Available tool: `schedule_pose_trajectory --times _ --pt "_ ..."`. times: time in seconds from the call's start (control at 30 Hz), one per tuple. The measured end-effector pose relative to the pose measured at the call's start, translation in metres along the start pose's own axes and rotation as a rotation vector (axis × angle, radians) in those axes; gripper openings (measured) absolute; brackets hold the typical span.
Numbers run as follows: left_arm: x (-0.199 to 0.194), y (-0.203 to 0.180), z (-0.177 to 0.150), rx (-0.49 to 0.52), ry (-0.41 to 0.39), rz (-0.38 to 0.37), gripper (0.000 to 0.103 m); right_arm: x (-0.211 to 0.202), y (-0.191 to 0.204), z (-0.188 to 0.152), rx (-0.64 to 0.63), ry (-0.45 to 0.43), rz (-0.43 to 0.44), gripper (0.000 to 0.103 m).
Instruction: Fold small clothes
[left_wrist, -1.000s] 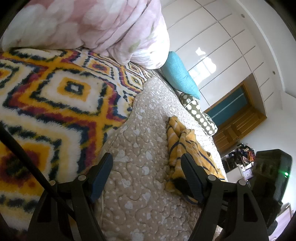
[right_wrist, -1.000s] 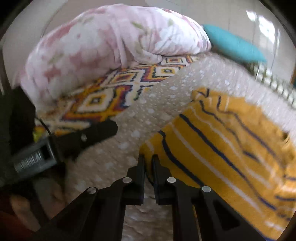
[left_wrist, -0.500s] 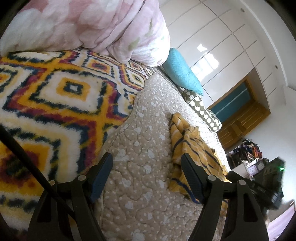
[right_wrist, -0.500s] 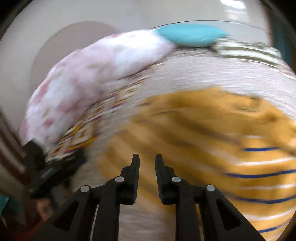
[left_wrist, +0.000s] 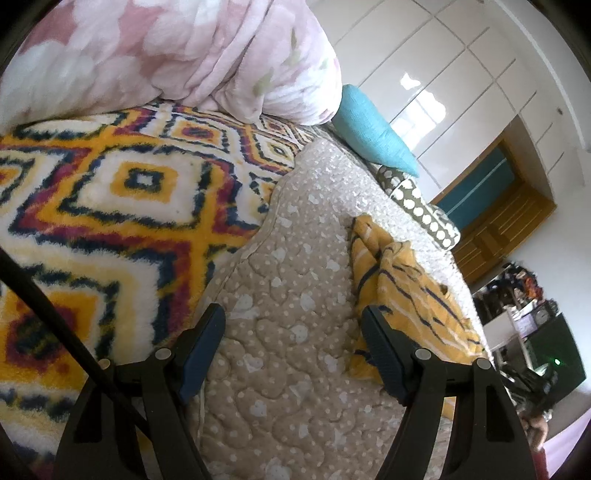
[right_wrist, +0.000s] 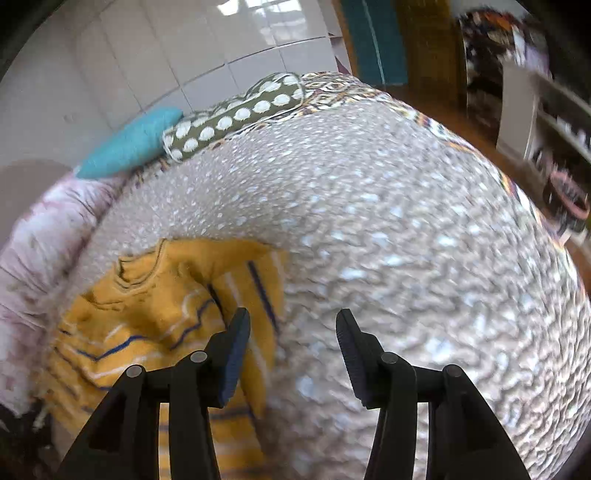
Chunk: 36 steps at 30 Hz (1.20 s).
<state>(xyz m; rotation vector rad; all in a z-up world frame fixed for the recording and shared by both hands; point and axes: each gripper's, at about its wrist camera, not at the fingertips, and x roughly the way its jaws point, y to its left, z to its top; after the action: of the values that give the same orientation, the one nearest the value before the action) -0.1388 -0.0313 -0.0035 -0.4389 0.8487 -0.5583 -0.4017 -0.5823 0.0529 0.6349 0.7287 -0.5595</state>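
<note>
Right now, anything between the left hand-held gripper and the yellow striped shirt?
Nothing visible. The left hand-held gripper is open over the beige quilt, and the yellow striped shirt lies crumpled just beyond its right finger; only bare quilt between them. The right hand-held gripper is also open, empty.

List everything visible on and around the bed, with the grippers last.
Striped garment: one, mustard with navy and white stripes, crumpled on the quilt.
Quilt: one, beige with white hearts, covering the bed.
Fleece blanket: one, yellow, white and red diamonds, beside the quilt.
Floral duvet: one, pink, heaped behind.
Cushion: one, teal.
Spotted pillow: one, olive with white dots.
Wardrobe: white, glossy.
Left gripper: open, empty.
Right gripper: open, empty.
</note>
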Motion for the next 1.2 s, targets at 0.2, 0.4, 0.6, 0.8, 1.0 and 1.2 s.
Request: schedule_pose_trajectory --times 0.2,0.4,0.6,0.8,1.0,1.2 --pt "0.002 -0.041 -0.002 0.160 0.086 0.226 0.075 -0.021 -0.021 -0.051 0.042 0.066 0.175 0.056" --pt "-0.030 -0.109 -0.032 0.269 0.075 0.163 0.078 -0.025 -0.030 -0.093 0.064 0.100 0.307 0.062" --pt "-0.007 -0.182 -0.056 0.371 0.107 0.073 0.082 -0.021 -0.027 -0.108 0.107 0.063 0.350 0.069" --pt "0.055 -0.235 -0.067 0.388 0.185 0.079 0.082 -0.007 -0.014 -0.102 0.139 0.049 0.378 0.070" --pt "0.120 -0.257 -0.095 0.553 0.260 0.289 0.088 0.010 0.005 -0.095 0.133 0.032 0.360 0.070" --pt "0.069 -0.254 -0.094 0.521 0.259 0.184 0.088 0.018 0.016 -0.089 0.154 0.011 0.327 0.052"
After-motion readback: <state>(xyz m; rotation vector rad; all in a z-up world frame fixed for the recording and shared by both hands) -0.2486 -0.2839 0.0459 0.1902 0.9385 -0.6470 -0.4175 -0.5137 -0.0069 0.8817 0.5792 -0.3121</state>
